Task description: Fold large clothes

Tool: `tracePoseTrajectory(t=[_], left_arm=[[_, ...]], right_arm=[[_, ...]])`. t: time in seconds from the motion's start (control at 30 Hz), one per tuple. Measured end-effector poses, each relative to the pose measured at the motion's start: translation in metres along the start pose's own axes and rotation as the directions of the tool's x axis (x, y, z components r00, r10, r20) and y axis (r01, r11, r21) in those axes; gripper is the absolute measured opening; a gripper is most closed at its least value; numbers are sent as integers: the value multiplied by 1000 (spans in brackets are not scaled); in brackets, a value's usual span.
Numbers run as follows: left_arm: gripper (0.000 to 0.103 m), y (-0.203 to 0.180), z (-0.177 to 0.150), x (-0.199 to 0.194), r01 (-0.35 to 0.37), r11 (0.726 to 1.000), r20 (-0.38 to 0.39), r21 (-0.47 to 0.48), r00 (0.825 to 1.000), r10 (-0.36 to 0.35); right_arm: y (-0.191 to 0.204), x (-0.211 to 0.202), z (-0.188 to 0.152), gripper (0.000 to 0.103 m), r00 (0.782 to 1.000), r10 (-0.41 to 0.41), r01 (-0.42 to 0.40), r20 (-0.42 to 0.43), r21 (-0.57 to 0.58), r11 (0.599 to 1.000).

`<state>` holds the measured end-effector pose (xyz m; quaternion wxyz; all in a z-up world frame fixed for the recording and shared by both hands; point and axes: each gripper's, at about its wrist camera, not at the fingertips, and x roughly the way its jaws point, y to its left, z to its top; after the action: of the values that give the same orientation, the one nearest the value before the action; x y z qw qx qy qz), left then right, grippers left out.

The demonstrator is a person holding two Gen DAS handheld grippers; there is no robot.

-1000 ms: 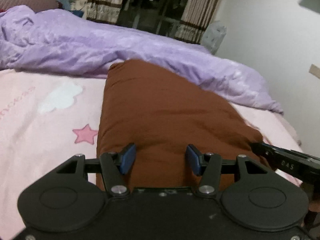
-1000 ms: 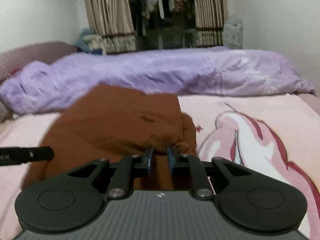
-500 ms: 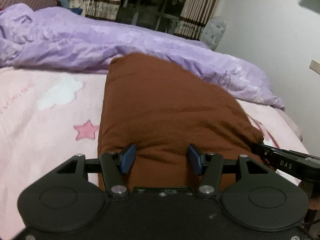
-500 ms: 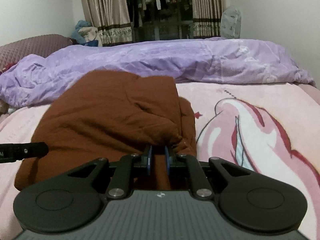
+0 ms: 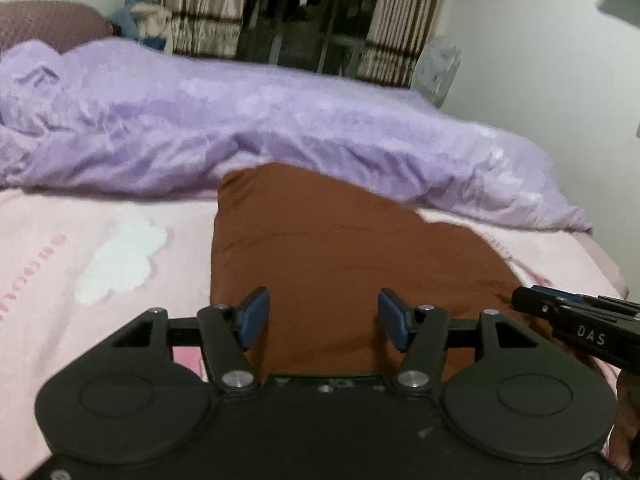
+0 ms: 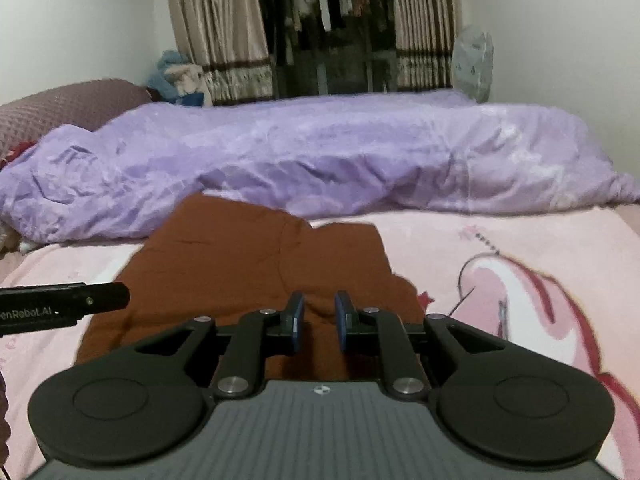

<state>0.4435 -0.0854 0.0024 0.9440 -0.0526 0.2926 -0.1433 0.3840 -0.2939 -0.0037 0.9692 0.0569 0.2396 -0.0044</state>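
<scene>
The near edge of the brown garment [image 5: 340, 248], folded on the pink bedsheet [image 5: 100, 248], is hidden behind both tools. The left gripper [image 5: 324, 318] hangs wide open over it, holding nothing. The right gripper [image 6: 319, 322] shows a narrow gap between its pads, empty, just above the cloth's right side.
</scene>
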Motion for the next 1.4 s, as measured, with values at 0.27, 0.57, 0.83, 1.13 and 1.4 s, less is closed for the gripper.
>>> tracePoseTrajectory(t=[0.27, 0.57, 0.83, 1.13, 1.4], left_arm=[[67, -1, -9, 29, -24, 1000, -38, 15, 999, 24], [77, 4, -14, 35, -32, 999, -25, 0, 999, 32], [73, -5, -8, -6, -35, 999, 20, -8, 999, 35], [75, -34, -43, -81, -50, 997, 97, 62, 994, 44], [74, -31, -79, -85, -41, 999, 25, -16, 999, 42]], right_arm=[[-4, 42, -24, 18, 996, -22, 20, -84, -23, 1000], [0, 42, -31, 18, 997, -25, 23, -72, -28, 999], [-6, 7, -13, 22, 999, 8, -9, -36, -2, 1000], [-3, -67, -22, 25, 998, 44, -43, 47, -24, 999], [1, -79, -45, 28, 999, 12, -11, 33, -38, 999]])
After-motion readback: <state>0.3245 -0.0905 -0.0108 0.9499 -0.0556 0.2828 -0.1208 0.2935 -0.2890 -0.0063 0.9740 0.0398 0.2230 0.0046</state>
